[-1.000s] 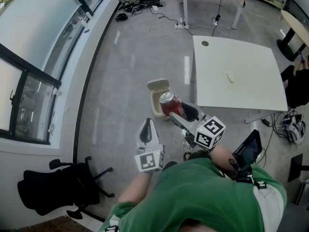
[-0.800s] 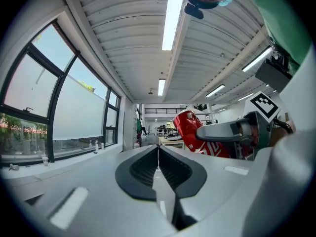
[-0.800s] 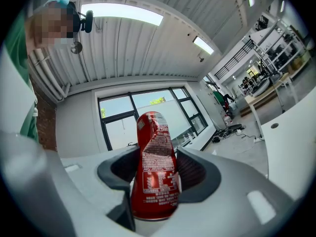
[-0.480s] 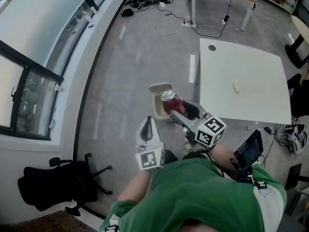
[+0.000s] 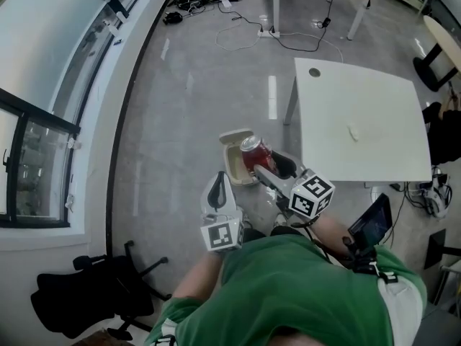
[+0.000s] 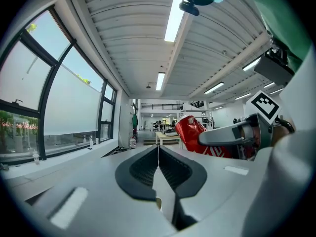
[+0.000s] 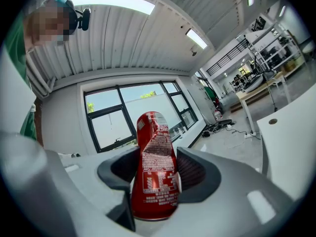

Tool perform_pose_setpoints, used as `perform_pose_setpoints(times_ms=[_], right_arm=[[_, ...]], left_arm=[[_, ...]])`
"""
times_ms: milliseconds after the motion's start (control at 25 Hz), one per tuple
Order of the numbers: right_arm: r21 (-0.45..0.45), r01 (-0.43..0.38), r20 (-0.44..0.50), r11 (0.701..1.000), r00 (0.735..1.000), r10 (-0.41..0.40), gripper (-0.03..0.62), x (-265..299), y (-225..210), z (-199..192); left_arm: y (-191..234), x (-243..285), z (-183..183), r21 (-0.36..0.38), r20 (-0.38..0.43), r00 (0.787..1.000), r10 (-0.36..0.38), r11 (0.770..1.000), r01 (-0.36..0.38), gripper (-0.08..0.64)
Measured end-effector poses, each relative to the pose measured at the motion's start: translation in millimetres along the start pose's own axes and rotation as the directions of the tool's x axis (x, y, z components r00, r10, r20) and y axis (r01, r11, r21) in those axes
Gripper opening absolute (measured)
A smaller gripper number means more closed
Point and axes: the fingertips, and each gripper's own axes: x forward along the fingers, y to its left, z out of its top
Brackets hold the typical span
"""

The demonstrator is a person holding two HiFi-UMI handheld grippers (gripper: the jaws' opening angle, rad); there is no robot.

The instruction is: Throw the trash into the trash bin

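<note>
Grey floor (image 5: 180,121): crushed red drink can (image 5: 253,152) is still clamped by right hand-held gripper (image 5: 263,167) over open beige bin (image 5: 230,158), unreleased.

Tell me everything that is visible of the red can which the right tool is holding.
The red can looks like a thin metal drinks can, red with white print and a silvery top. Its body is dented and crushed inward toward the upper half. The right tool is shut on its lower part, with one dark pad on each side; nothing else touches it. In the head view it is in the air, tilted, and appears to be over the open beige trash bin on the floor.
</note>
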Motion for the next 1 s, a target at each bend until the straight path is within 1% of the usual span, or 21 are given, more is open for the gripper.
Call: perform_pose_setpoints(times_ms=[280,400,520,760,1000], right_arm=[[-0.005,0.080,-0.014,0.997,0.997,-0.080,0.233,48.7,-9.6,-5.0],[-0.003,0.114,-0.035,0.993,0.993,-0.114,0.233,66.9,-10.2,-14.0],[-0.004,0.146,-0.057,0.989,0.988,-0.146,0.233,80.8,-18.0,-23.4],[0.025,0.199,-0.122,0.980,0.973,-0.195,0.233,86.0,-42.7,-52.5],[0.024,0.216,-0.190,0.976,0.960,-0.207,0.233,98.5,-76.3,-79.8]], left_arm=[[44.3,33.0,-13.8,-0.021,-0.030,0.997,-0.072,0.997,0.071,0.009],[60.4,41.9,-20.8,-0.033,-0.047,0.993,-0.109,0.994,0.108,0.009],[71.7,53.1,-33.1,-0.038,-0.080,0.987,-0.136,0.990,0.134,0.009],[75.8,67.7,-66.8,-0.060,-0.158,0.977,-0.146,0.989,0.138,0.009],[75.7,91.9,-98.9,-0.044,-0.223,0.966,-0.132,0.991,0.126,0.009]])
